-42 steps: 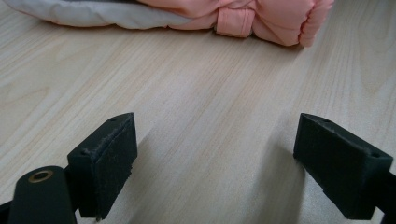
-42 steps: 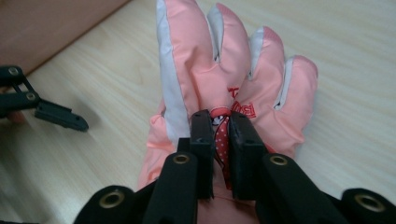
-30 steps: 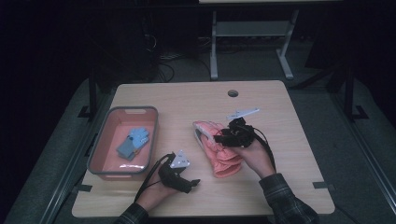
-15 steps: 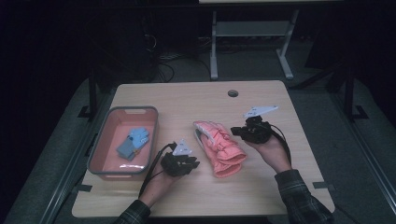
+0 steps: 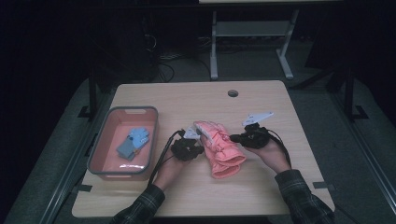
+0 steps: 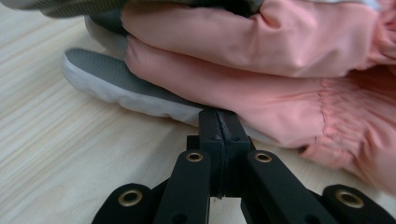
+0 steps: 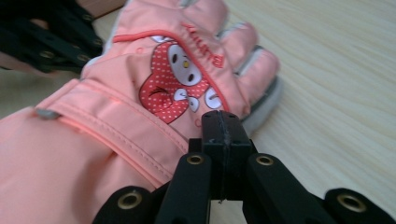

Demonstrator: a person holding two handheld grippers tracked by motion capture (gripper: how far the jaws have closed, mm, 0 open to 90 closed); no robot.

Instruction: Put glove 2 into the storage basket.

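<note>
L gripper (image 6: 218, 122) & R gripper (image 7: 221, 122) jaws together, empty, at pink glove (image 5: 219, 147) edges; bare table (image 5: 261, 196) around.

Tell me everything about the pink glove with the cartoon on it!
The pink glove lies flat on the wooden table, fingers pointing away from the person. It looks like padded, shiny ski fabric with grey grippy palm patches, a strap across the wrist and a dotted red cartoon character. The left gripper and right gripper, both shut, meet its edges from either side.

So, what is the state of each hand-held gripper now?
Left hand-held gripper: shut on the edge of the pink padded fabric glove.
Right hand-held gripper: shut on the same glove.
</note>
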